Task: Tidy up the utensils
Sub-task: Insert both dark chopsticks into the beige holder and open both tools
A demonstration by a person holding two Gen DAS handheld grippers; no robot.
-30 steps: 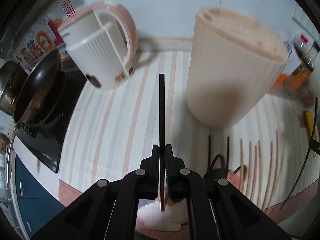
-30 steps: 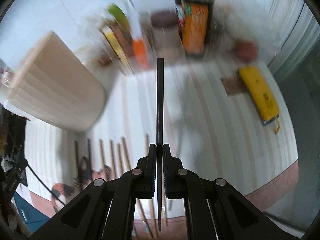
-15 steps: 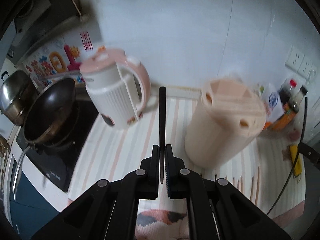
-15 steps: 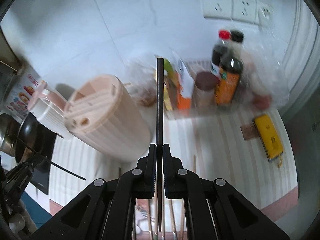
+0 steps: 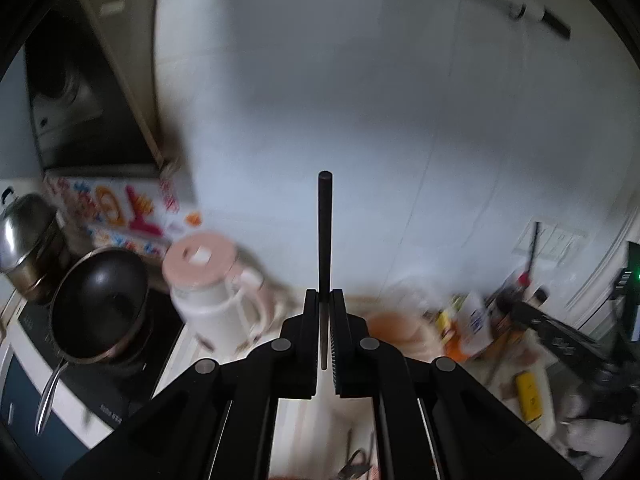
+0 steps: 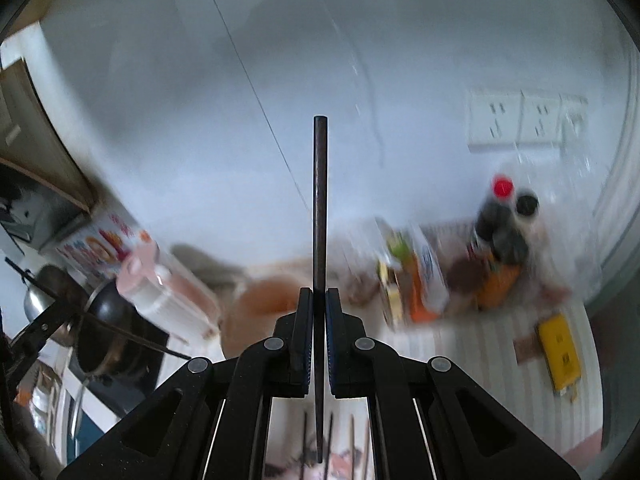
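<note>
- The left gripper (image 5: 324,304) was seen clamped on a dark chopstick (image 5: 324,240), a slim, round, matte rod that pointed to 12 o'clock against the pale wall (image 5: 360,100).
- The right gripper (image 6: 319,304) was likewise closed tight on a second dark chopstick (image 6: 320,208), which tapered to a fine tip down at 6 o'clock between the black arms.
- At 9 o'clock in the left view, a glossy black wok (image 5: 100,304) with a steel handle was shown on a dark cooktop (image 5: 120,384), and a shiny steel pot (image 5: 28,240) beside it.
- A pink-lidded, ribbed white kettle (image 5: 212,296) was caught just left of the left gripper's fingers (image 5: 310,320).
- A peach-coloured utensil holder (image 5: 396,328) was made out at 3 o'clock of the fingertips, badly blurred.
- Only the right view offered the white wall sockets (image 6: 524,120) at 2 o'clock and the red-capped dark bottle (image 6: 498,208) below them.
- A yellow flat item (image 6: 558,352) lay on the striped counter mat (image 6: 480,360) at 4 o'clock.
- More chopsticks (image 6: 352,436), thin and wood-coloured, were glimpsed on the mat at 6 o'clock in the right view.
- The left gripper, black and angular, with its chopstick, was picked up at 9 o'clock of the right view.
</note>
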